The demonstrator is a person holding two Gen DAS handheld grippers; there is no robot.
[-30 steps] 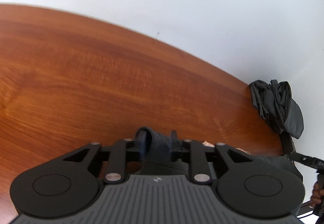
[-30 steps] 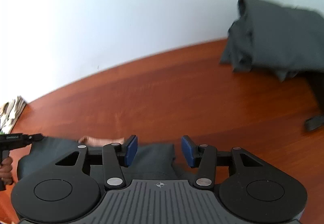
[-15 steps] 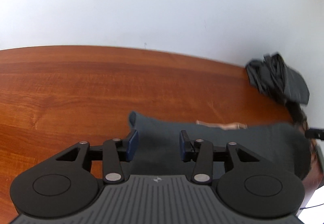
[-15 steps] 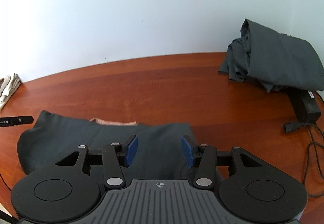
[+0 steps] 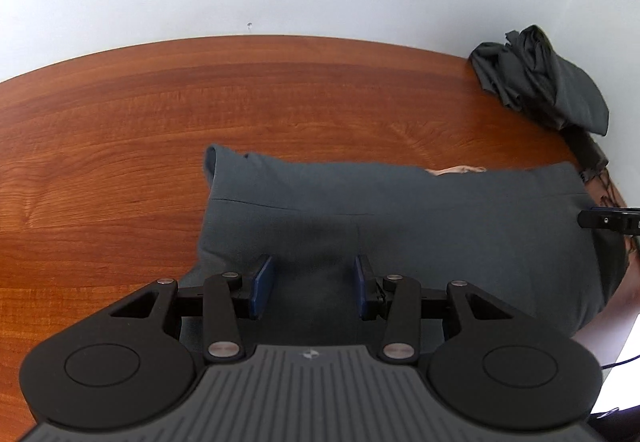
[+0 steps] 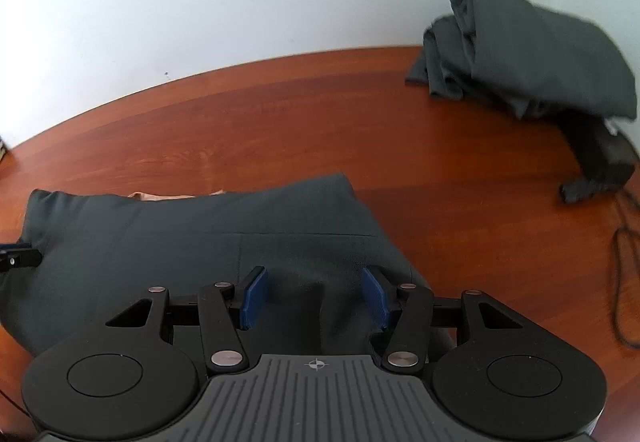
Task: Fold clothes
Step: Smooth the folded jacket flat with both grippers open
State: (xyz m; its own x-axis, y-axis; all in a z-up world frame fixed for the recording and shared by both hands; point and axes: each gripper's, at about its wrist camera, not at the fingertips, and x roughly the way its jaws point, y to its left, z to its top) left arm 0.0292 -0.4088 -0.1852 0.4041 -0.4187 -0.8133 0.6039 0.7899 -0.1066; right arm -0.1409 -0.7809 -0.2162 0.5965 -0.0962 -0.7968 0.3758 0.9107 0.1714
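Left gripper (image 5: 311, 288) has let go. A second ago its jaws were pinched on a bunched bit of grey cloth; now they stand apart with nothing pressed between the pads, cloth just lying flat beneath them.

Right gripper (image 6: 314, 296): jaws apart and opening a little wider at this moment, fabric under them but not clamped. It was empty a second ago too.

The grey garment (image 5: 400, 210) now lies spread on the wooden table (image 5: 120, 130), a wide flat band. In the left view it runs from about 9 o'clock of centre out to the 3 o'clock edge. A pale strip of lining (image 5: 456, 170) peeks out along its far edge. In the right view the garment (image 6: 180, 234) fills the 7 to 9 o'clock area, far corner near centre.

A second ago little of it showed beyond the held bunch in the left view, so my read: one fold or layout step just ended and both hands are free to pick new hold points.

Dark pile of other clothes (image 6: 532, 70) sits at 2 o'clock against the wall, well apart from the garment. Black power brick (image 6: 600, 170) and its cord lie just below the pile at 3 o'clock.

Risk, as I judge it: the near edge hangs close to the table edge, and a pull could drag it off.
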